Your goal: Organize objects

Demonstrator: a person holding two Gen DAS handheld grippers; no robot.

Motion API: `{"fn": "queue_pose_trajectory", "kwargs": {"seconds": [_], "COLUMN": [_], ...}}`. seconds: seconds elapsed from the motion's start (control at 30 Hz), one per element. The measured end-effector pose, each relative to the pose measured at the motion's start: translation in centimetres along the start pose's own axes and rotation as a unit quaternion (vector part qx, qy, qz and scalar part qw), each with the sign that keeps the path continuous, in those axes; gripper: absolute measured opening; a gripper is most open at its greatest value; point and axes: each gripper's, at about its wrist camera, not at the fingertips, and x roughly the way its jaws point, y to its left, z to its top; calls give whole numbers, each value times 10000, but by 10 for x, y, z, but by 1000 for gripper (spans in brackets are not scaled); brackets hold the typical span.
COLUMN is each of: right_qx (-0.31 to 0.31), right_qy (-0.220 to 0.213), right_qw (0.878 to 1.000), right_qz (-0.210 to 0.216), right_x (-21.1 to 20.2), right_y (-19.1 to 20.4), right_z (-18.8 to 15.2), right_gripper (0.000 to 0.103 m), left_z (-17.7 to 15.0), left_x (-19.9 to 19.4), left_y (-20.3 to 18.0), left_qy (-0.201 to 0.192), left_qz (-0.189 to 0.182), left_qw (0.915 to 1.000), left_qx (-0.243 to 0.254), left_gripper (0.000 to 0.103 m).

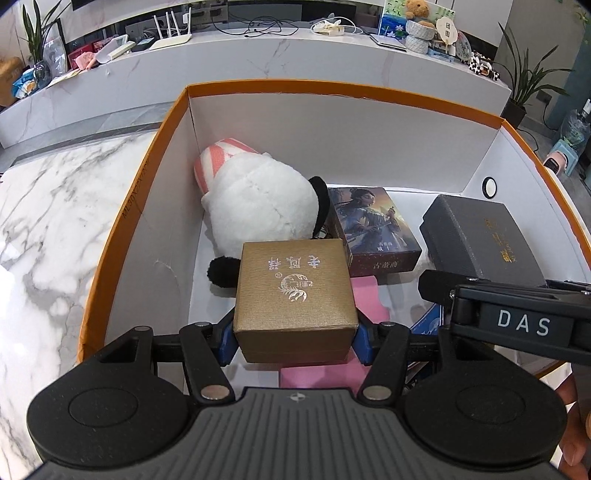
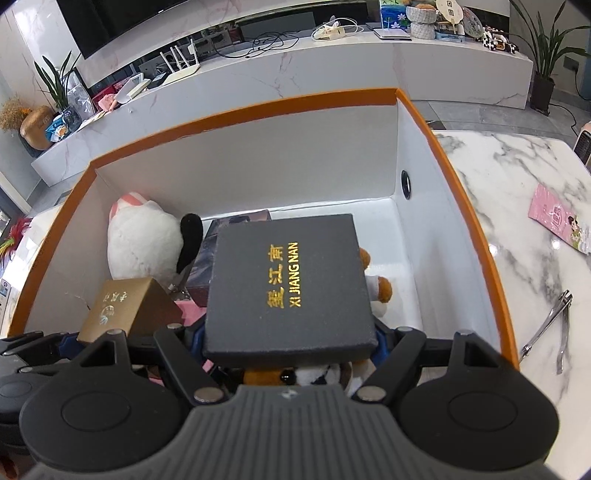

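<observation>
Nearest the left wrist camera, the left tongs (image 1: 295, 334) are clenched on a gold box (image 1: 293, 295), their blue pads (image 1: 227, 341) pressed against its two sides. That box hangs inside a large orange-rimmed carton (image 1: 122, 236), over a pink item (image 1: 365, 295) lying on the carton's white floor. Beside it, the right tongs (image 2: 290, 339) grasp a dark grey box (image 2: 290, 284) with gold lettering, held flat above a brown-and-white plush toy (image 2: 380, 290) that peeks out from under it. Both boxes are within the carton's walls; whether either touches what lies below cannot be told. A little farther in, a panda plush (image 1: 255, 206) with black ears lies against the left wall, a pink-striped piece at its far end. An illustrated book-like box (image 1: 373, 229) lies just beside the panda. Outside the carton, on the marble desk (image 2: 517, 184), rest nail clippers (image 2: 550, 325) and a pink packet (image 2: 559, 218), well apart from each other. Beyond the desk runs a long white ledge (image 1: 258, 62) carrying a router (image 1: 171, 35), cables and potted plants (image 1: 524, 85).
</observation>
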Motion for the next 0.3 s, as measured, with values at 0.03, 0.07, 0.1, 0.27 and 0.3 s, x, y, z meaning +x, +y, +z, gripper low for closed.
{"fn": "queue_pose_trajectory", "kwargs": {"seconds": [0.03,0.07,0.1,0.27,0.3], "right_qx": [9,10,12,25,31], "right_qy": [6,6,6,37,48], "right_qw": [10000,10000,10000,10000,10000], "right_qz": [-3,-8,-7,-26,-33], "right_x": [0,1,1,2,2], "right_y": [0,1,1,4,5], "right_z": [0,0,0,0,1], "right_gripper": [78,79,79,79,79], "left_z": [0,0,0,0,0], "left_x": [0,0,0,1,1], "left_y": [0,0,0,0,0], "left_qy": [-1,-9,-18,-27,-25], "left_qz": [2,2,6,60,59], "left_qw": [10000,10000,10000,10000,10000], "left_qx": [-1,0,1,5,8], "left_gripper": [68,68,68,73,73]}}
